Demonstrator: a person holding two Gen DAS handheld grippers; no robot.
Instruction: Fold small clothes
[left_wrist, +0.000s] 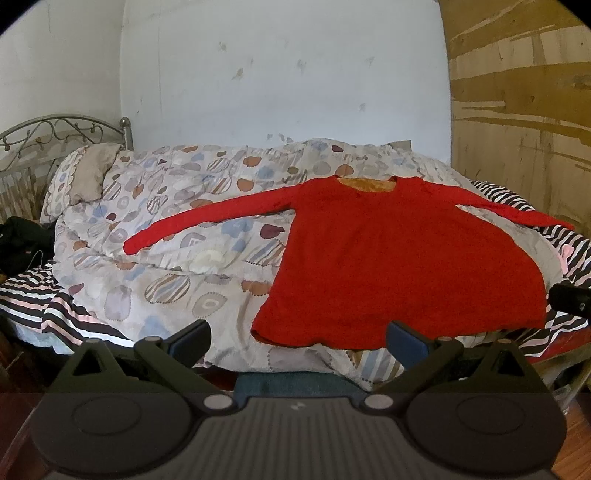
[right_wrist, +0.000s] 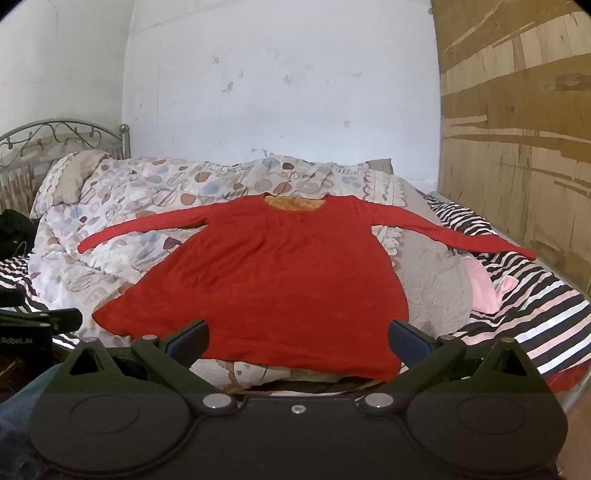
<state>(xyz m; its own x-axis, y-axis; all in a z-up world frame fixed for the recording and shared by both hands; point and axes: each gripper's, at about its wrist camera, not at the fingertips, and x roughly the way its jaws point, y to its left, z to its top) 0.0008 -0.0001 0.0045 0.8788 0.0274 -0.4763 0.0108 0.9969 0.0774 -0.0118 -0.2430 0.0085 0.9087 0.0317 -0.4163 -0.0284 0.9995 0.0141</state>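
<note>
On the patterned quilt the red top lies flat (sleeves spread); my left gripper and right gripper hover before its hem, jaws wide, empty.

The near hem of the red top is partly hidden behind the right claw at the bed's front edge. A pink garment lies half tucked under the grey quilt near the bed's right edge. A dark heap by the headboard, possibly clothing, is cut off at the left.
</note>
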